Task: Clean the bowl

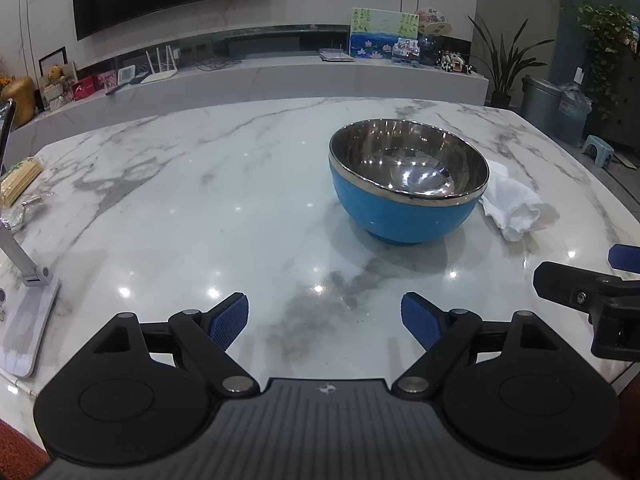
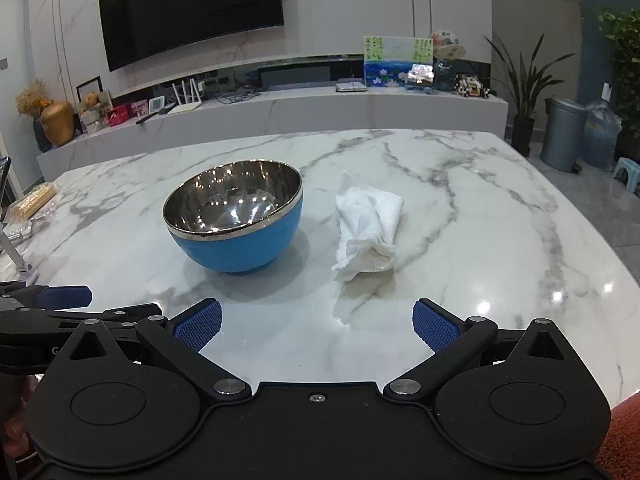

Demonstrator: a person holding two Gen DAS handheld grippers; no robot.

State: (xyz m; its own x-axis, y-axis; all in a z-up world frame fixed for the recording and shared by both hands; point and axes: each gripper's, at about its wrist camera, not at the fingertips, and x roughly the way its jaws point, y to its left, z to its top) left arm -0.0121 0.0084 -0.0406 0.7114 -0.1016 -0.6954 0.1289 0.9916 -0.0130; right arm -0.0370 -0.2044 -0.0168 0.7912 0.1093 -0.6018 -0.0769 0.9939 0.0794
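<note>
A blue bowl (image 1: 404, 216) with a shiny steel inside stands upright on the marble table (image 1: 200, 200). It also shows in the right wrist view (image 2: 240, 244). A crumpled white cloth (image 1: 510, 204) lies just right of the bowl, also in the right wrist view (image 2: 366, 228). My left gripper (image 1: 325, 322) is open and empty, near the table's front edge, short of the bowl. My right gripper (image 2: 318, 326) is open and empty, in front of the cloth. The right gripper's fingers (image 1: 576, 284) show at the left view's right edge.
A white phone stand (image 1: 24, 300) stands at the table's left edge, with a pack of wooden sticks (image 1: 20, 180) behind it. Beyond the table is a long white shelf (image 2: 280, 108) with a router, pictures and plants, and a TV on the wall.
</note>
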